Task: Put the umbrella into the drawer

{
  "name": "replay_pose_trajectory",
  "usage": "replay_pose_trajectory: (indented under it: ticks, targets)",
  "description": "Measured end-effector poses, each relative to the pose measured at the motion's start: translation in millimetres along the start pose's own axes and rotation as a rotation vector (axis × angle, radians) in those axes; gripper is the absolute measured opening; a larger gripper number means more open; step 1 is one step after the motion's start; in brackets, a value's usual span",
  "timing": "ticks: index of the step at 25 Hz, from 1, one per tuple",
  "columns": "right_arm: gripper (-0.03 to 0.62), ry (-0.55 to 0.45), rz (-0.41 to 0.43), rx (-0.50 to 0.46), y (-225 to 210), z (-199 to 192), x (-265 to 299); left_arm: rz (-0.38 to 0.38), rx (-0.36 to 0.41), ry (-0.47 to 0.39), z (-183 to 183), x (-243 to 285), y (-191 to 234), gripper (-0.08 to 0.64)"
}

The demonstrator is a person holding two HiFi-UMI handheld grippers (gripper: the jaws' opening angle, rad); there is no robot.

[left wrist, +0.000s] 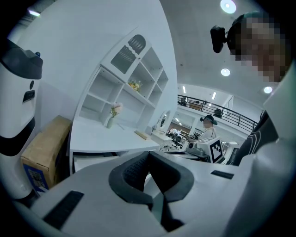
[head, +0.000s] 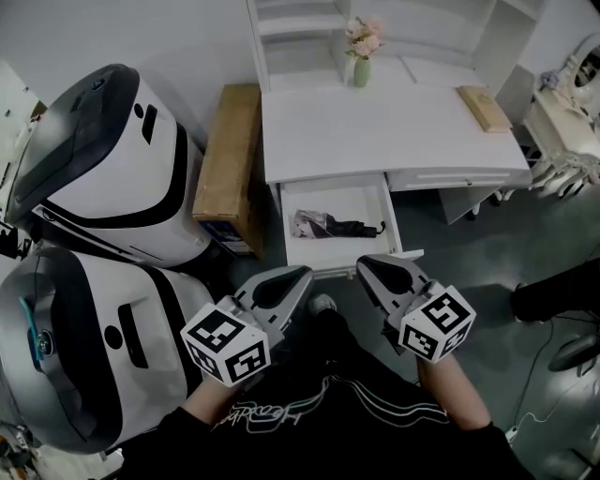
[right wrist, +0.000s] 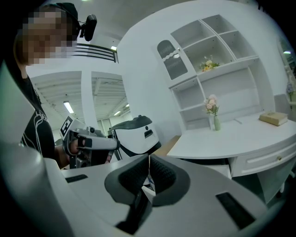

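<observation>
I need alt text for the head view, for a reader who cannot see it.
A folded dark umbrella lies inside the open drawer of a white desk. In front of the drawer, the left gripper and right gripper are held side by side, jaws shut and empty.

a vase [head: 361,71] of pink flowers [head: 364,36] stands upright at the back of the white desk [head: 375,131], below the shelves [head: 292,25]. a tan book [head: 485,108] lies near the desk's right edge. a cardboard box [head: 228,164] sits just beside the desk's left side. left of the box stand two big white-and-black machines [head: 112,169].
</observation>
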State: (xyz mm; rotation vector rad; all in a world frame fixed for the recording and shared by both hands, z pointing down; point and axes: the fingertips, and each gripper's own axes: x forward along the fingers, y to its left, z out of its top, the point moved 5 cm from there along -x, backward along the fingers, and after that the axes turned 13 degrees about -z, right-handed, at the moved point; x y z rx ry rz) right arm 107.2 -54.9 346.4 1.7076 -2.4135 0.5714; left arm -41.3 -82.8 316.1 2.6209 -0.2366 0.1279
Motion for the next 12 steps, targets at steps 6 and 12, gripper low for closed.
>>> replay_pose_trajectory:
  ticks: [6,12]
  targets:
    - [0.046,0.003,0.006,-0.019,8.2,-3.0,-4.0,-0.003,0.006,-0.003,-3.7,-3.5,-5.1,0.02]
    - [0.046,0.007,0.007,-0.028,11.1,-3.3,-3.0,-0.001,0.005,-0.002,-2.4,-5.8,-4.7,0.02]
